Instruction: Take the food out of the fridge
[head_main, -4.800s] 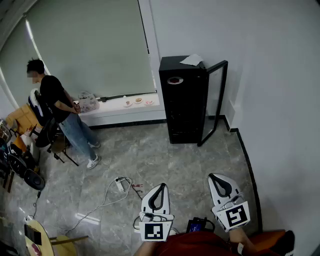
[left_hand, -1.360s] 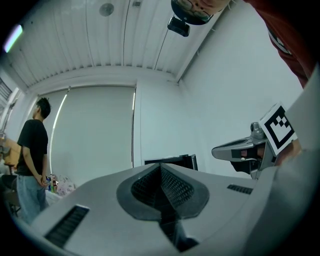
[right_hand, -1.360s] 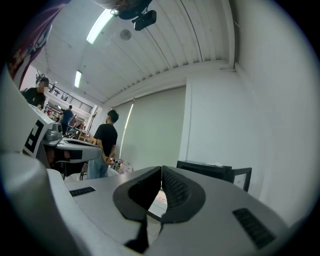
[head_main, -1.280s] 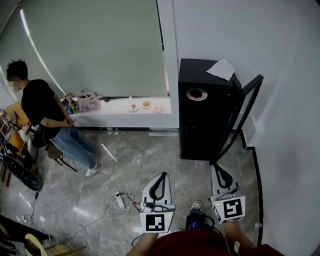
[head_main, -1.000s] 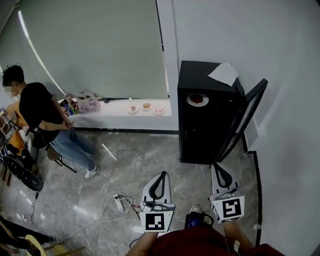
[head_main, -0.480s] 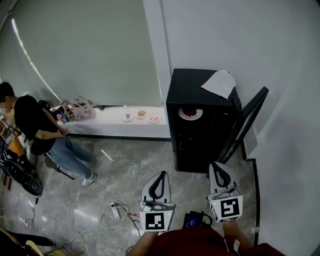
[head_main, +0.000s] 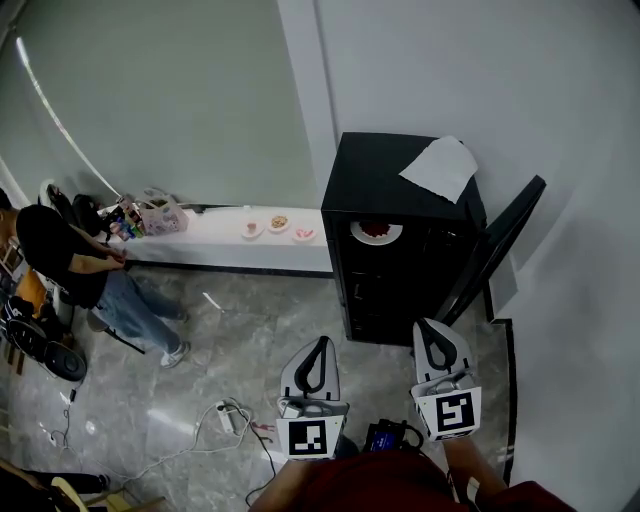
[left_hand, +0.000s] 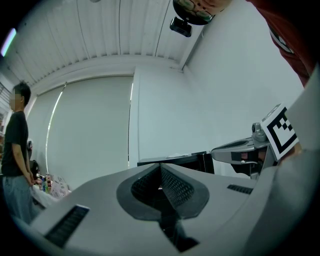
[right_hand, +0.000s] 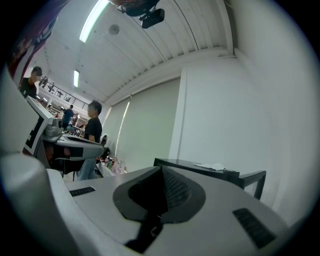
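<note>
A black fridge (head_main: 385, 250) stands against the white wall, its door (head_main: 492, 250) swung open to the right. Inside, on the top shelf, a plate of red food (head_main: 376, 230) shows. A sheet of paper (head_main: 440, 167) lies on the fridge's top. My left gripper (head_main: 318, 345) and right gripper (head_main: 430, 327) hang side by side in front of the fridge, short of it, both shut with nothing held. The fridge's top edge (left_hand: 172, 160) shows beyond the left jaws, and the fridge (right_hand: 210, 170) beyond the right jaws.
A low white ledge (head_main: 225, 240) along the window carries small dishes (head_main: 278, 222) and a bag (head_main: 160, 213). A person (head_main: 70, 265) stands at the far left by chairs. A power strip and cable (head_main: 225, 420) lie on the floor at left.
The view has closed in on the fridge, which now sits larger and nearer the middle. Both grippers stay shut and level. The person at left has drifted toward the frame's edge.
</note>
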